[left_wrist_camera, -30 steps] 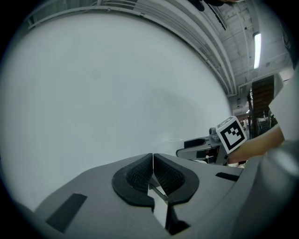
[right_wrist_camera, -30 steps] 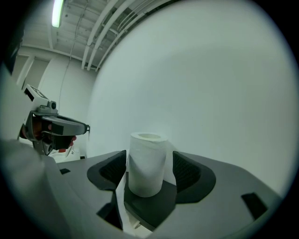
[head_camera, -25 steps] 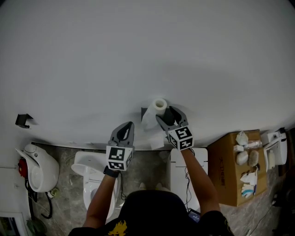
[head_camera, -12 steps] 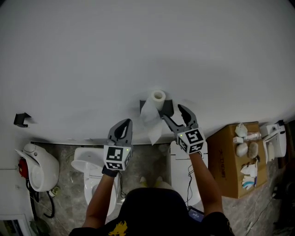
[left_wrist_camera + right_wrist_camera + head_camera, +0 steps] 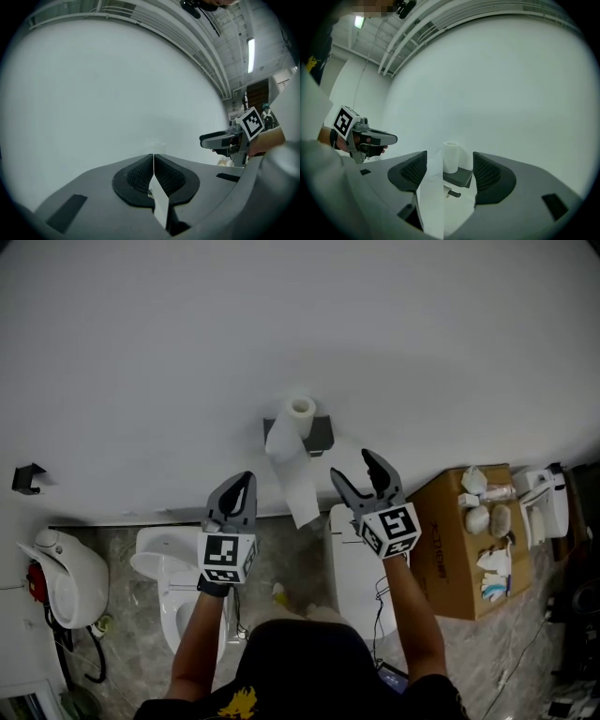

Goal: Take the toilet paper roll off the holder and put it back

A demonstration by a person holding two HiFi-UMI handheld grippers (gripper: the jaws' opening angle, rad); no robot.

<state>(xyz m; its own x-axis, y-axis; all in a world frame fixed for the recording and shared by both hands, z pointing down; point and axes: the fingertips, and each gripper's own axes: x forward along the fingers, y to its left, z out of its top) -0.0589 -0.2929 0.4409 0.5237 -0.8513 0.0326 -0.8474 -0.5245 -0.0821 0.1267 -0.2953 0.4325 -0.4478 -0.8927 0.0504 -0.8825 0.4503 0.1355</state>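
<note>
A plain white wall (image 5: 300, 324) fills most of what I see. Low on it, at my far left, sits a small black bracket (image 5: 23, 476). Below me, on the grey marbled floor (image 5: 281, 563), stand a white toilet (image 5: 164, 563) and, to its right, a second white fixture (image 5: 352, 559). At the far left is a rounded white unit (image 5: 66, 577) with a red part (image 5: 36, 579). To my right, a cardboard box (image 5: 450, 549) carries several small white items (image 5: 483, 519).
</note>
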